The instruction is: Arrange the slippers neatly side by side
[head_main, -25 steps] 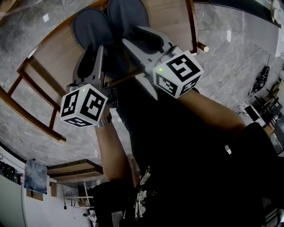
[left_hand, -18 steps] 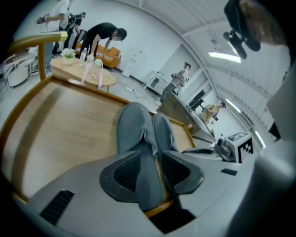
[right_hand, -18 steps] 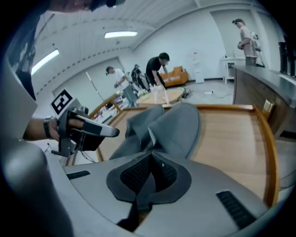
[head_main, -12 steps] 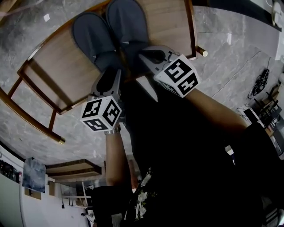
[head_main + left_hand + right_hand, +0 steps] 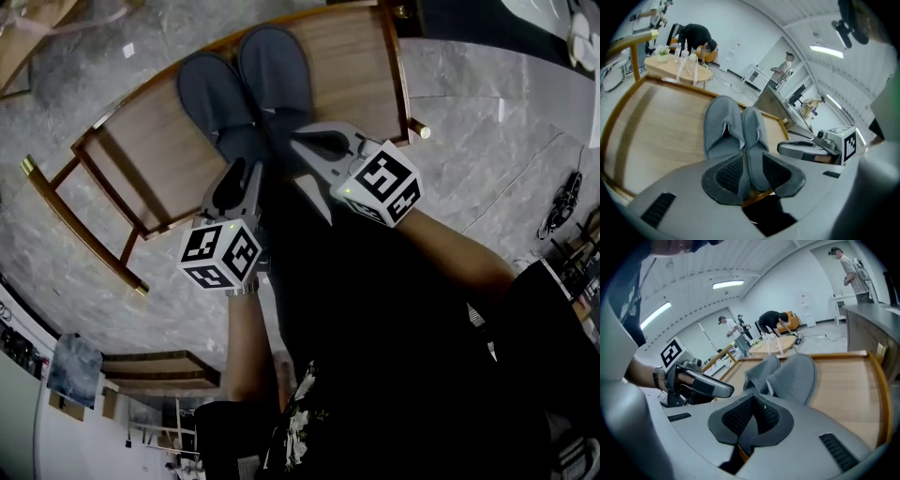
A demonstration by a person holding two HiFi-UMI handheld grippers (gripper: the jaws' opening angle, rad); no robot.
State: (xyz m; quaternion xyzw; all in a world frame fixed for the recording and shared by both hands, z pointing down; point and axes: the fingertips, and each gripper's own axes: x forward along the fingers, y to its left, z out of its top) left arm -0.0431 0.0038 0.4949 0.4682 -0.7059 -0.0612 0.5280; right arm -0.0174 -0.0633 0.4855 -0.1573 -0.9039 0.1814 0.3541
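Two grey slippers [image 5: 217,94] [image 5: 277,73] lie side by side, toes away from me, on a wooden slatted rack [image 5: 347,66]. My left gripper [image 5: 240,178] is at their heels. In the left gripper view its jaws [image 5: 751,176] are closing, and the heel of the right-hand slipper [image 5: 754,129] lies between the pads without being clearly pinched. The other slipper [image 5: 721,126] lies just left of it. My right gripper [image 5: 311,141] is beside the right slipper's heel. In the right gripper view it [image 5: 752,404] is shut, with nothing visible between its pads and the slippers [image 5: 794,376] just beyond.
The rack has raised wooden rails [image 5: 405,66] and stands on a grey marble floor [image 5: 487,150]. A second wooden frame [image 5: 80,220] juts out at the left. Far off, people stand around a small table with bottles [image 5: 679,65].
My left gripper has come in from the left to the slippers' heels. My right gripper has stayed at the right slipper's heel. The slippers now lie close together.
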